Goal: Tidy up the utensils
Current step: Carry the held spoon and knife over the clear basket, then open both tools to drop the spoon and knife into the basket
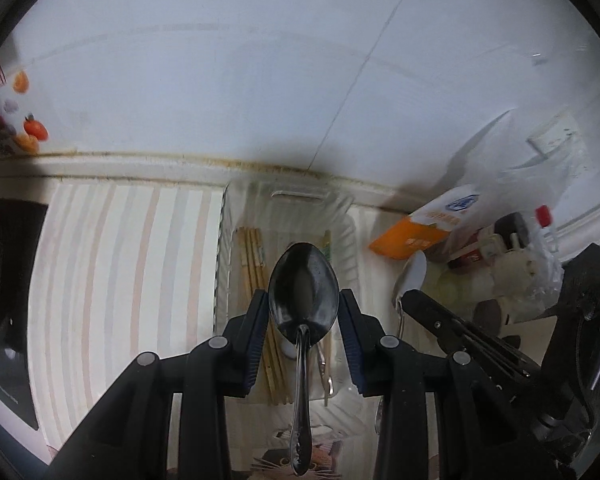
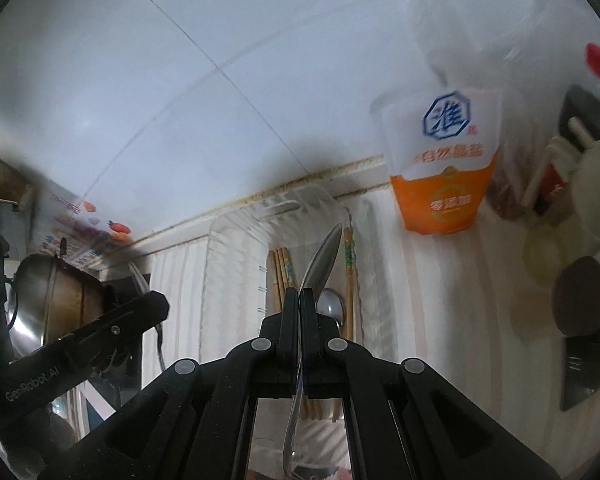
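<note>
We hold two shiny steel spoons: left gripper point(image 1: 304, 312) clamps dark-looking spoon point(image 1: 303, 300) at bowl, right gripper point(image 2: 301, 300) pinched on silver spoon point(image 2: 323, 258) neck. Stiff, light, slippery; grip handle pref.

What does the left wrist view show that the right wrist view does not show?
Only the left wrist view: the spoon between the left tool pads, bowl facing the camera.

Only the right wrist view: a metal pot at the left and a knife at the right.

Both: the clear tray with chopsticks inside, the orange and white bag, and the right tool shut on a second spoon.
</note>
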Available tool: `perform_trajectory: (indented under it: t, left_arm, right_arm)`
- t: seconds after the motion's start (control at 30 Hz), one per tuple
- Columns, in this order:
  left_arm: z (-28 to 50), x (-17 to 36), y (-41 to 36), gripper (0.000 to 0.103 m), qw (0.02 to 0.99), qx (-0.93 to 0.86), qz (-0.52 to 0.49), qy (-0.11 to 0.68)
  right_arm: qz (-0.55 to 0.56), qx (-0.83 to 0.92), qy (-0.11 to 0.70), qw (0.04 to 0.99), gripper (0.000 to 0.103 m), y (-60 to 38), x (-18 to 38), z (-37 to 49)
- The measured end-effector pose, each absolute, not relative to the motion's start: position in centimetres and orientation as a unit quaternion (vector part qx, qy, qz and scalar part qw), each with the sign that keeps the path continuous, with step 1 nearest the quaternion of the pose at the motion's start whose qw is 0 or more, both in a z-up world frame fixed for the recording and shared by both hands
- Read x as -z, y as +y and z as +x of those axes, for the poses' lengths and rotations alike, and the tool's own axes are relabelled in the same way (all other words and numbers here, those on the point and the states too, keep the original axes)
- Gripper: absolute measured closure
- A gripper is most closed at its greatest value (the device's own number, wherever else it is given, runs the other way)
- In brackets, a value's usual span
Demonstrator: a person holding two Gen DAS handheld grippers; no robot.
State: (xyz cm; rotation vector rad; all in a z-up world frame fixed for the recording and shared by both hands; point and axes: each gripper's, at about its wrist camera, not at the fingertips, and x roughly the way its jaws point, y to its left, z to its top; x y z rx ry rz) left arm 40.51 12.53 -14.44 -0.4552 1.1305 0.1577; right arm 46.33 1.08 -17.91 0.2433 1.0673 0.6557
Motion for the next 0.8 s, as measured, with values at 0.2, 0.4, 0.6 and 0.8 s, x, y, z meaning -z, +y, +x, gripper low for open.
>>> perform_trajectory:
  t: [0.2, 0.4, 0.6, 0.8]
  left_arm:
    - [41.2, 17.6, 13.3, 0.071, 0.794, -0.077, -0.226, 0.559]
    - [41.1, 18.7, 13.5, 0.07, 0.783, -0.09, -0.224, 0.574]
    - [40.1, 17.8, 13.6, 0.054, 0.793, -0.133, -0.184, 0.565]
    - [37.4, 16.5, 13.7, 0.04, 0.812, -0.179, -0.143, 0.537]
  right_arm:
    - [0.108, -0.308, 0.522, 0.788, 0.102, 2.6, 20.7, 47.6]
    - [0.085, -0.321, 0.544, 0.77, 0.101, 4.1, 22.4, 48.0]
    - [0.059, -0.309, 0.548, 0.775, 0.076, 4.2, 22.3, 47.4]
    - [-0.002, -0.267, 0.517, 0.813, 0.049, 2.7, 20.7, 45.4]
